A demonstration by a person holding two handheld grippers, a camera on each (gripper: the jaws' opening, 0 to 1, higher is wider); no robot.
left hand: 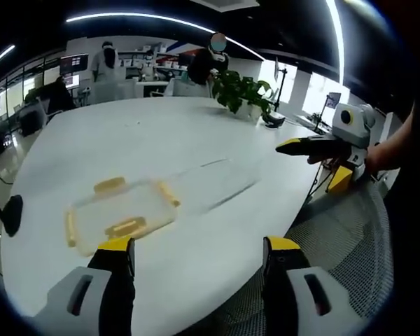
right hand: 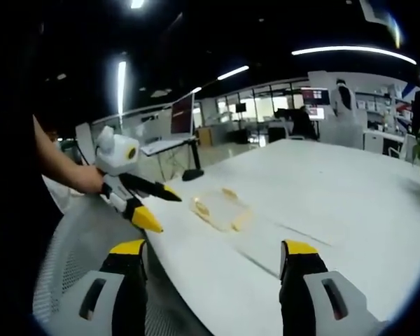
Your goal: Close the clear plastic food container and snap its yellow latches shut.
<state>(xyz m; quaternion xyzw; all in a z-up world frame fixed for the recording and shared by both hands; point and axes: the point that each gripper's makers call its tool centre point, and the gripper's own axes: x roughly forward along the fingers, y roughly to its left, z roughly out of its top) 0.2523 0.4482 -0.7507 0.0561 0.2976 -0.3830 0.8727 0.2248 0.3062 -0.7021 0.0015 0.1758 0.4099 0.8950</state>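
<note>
Left hand-held gripper and right hand-held gripper both hang released above the surface; the container lies closed, a potted plant visible beyond it.

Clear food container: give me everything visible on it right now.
The clear food container lies flat on the white table, near the edge closest to the person. It looks like transparent plastic, shallow and rectangular with rounded corners, and seems empty. Yellow latches sit along its sides, four visible in the left gripper view. The lid appears to be on, but motion blur hides whether any latch is snapped. Neither pair of tongs touches it; the left gripper hangs open just short of it, the right gripper open farther off.
</note>
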